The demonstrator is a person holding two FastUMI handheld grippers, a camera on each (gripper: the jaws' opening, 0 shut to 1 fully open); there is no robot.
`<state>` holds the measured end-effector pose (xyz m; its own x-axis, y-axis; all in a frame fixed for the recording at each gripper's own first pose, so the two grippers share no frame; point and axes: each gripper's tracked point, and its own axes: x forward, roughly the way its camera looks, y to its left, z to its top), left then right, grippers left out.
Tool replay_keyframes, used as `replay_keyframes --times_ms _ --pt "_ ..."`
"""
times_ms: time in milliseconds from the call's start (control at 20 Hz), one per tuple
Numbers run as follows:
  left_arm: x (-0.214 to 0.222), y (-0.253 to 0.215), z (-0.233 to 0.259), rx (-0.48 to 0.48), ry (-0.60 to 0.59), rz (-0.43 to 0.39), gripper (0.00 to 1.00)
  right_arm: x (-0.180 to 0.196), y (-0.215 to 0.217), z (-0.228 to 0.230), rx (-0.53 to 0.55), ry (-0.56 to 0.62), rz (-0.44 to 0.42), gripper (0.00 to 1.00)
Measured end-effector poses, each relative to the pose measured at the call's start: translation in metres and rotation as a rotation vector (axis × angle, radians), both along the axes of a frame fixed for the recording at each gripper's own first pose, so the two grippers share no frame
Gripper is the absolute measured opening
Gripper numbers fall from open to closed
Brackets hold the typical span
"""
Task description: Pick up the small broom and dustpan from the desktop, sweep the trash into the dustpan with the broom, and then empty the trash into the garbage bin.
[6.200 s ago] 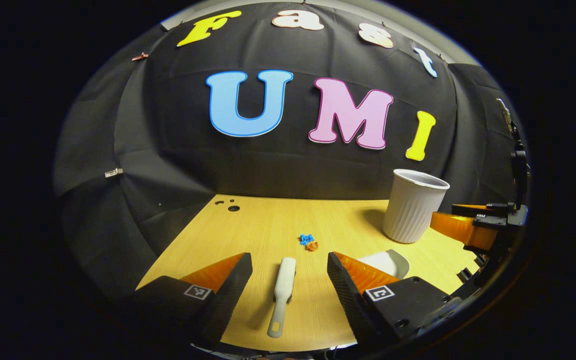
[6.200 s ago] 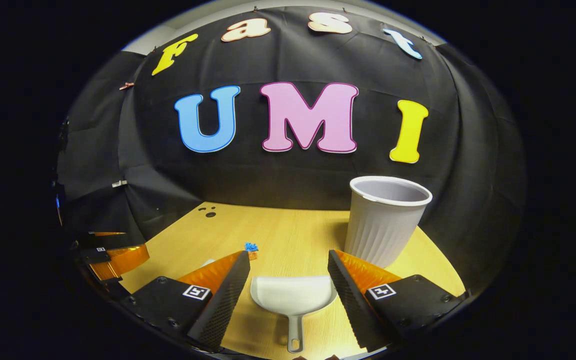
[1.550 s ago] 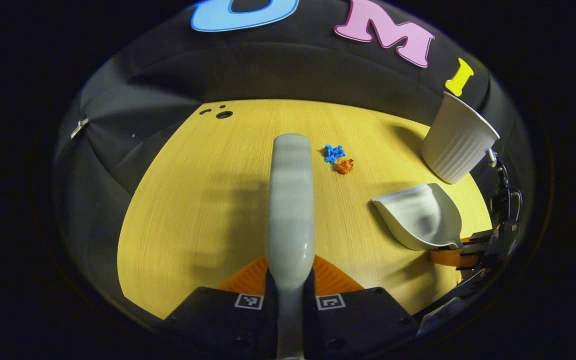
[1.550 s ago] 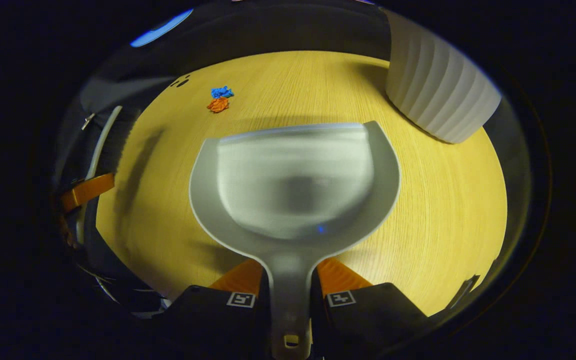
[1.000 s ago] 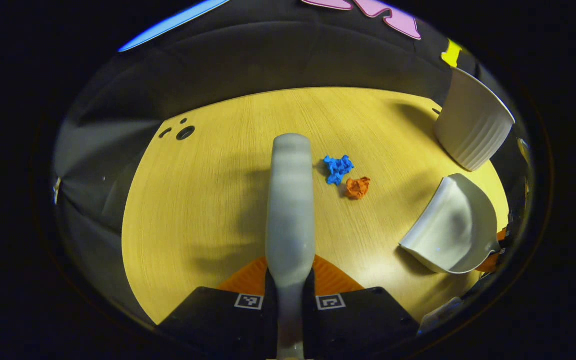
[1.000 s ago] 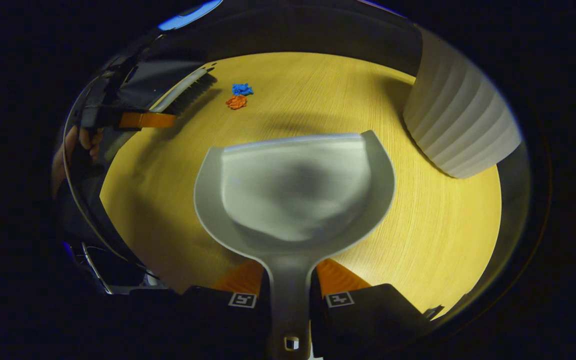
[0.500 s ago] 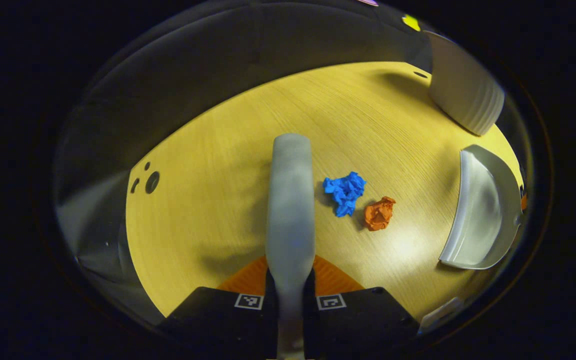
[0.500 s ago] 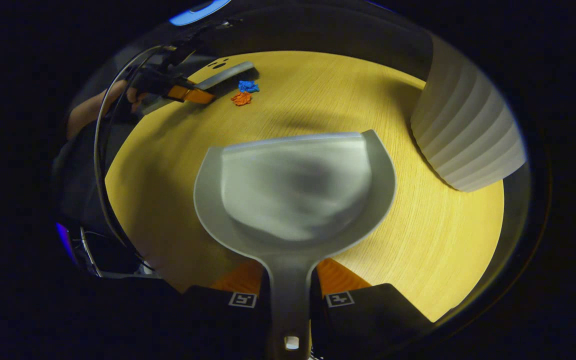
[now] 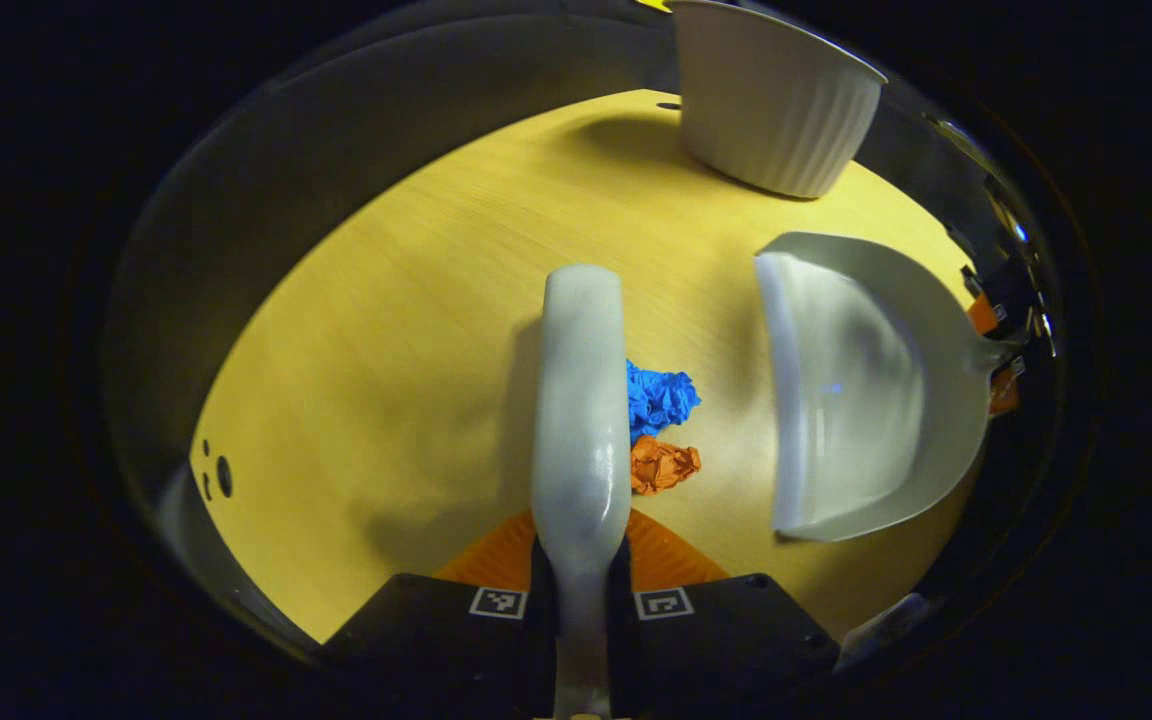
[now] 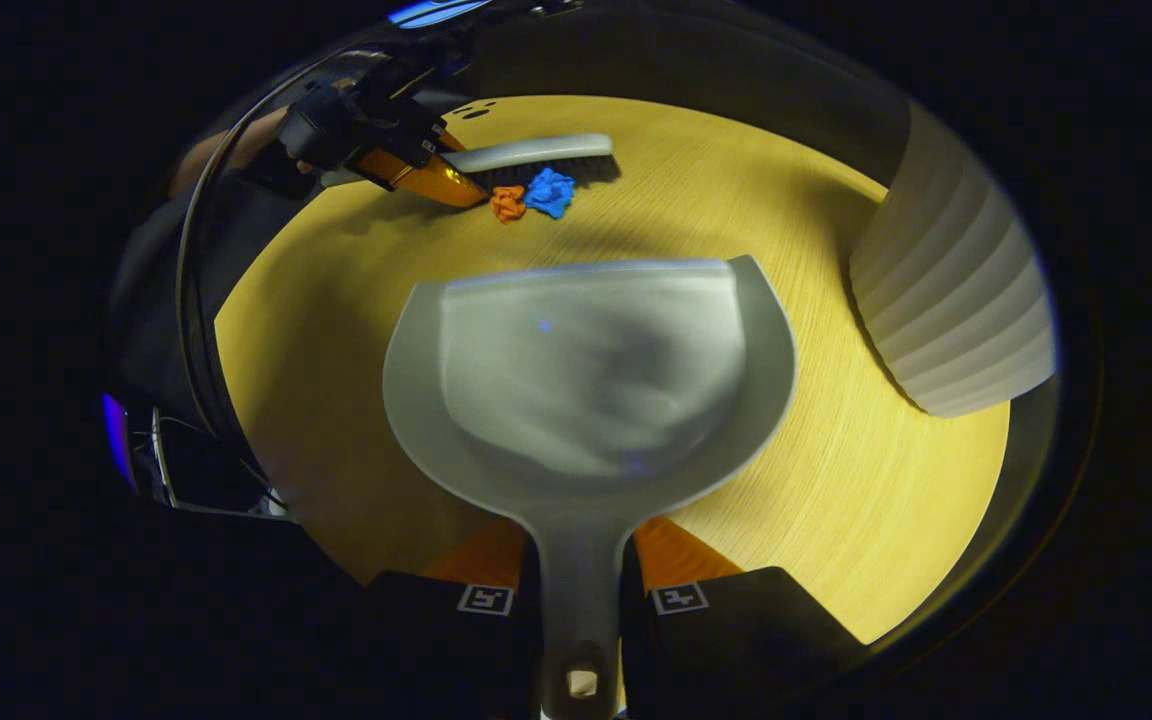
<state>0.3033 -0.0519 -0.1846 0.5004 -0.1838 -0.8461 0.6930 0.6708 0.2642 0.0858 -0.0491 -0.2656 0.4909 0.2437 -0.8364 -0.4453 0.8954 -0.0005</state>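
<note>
The broom [image 9: 581, 400] is clamped in the left claw [image 9: 581, 600], touching 2 trash scraps [image 9: 661, 400] on the worktop [image 9: 386, 350]; the dustpan [image 10: 586, 370] is clamped in the right claw [image 10: 581, 600], near the bin [image 9: 771, 100].

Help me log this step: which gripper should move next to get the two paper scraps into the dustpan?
Left. The left gripper holds the broom, which sits right beside the blue scrap and orange scrap. The dustpan, held by the right gripper, already faces them with its open edge.
</note>
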Motion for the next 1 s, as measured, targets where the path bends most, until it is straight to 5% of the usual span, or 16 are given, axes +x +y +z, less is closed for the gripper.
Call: replay_keyframes --times_ms 450,700,1000 --pt "-0.087 -0.061 -0.014 -0.071 0.226 -0.147 0.25 -0.008 -0.002 -0.008 -0.016 -0.028 0.045 0.39" --pt "-0.097 -0.056 -0.005 -0.131 0.139 -0.041 0.25 -0.002 -0.002 -0.002 0.014 -0.077 0.001 0.35" --pt "-0.116 -0.027 0.022 -0.220 -0.036 0.191 0.25 -0.004 -0.003 0.001 0.022 -0.128 -0.003 0.39"
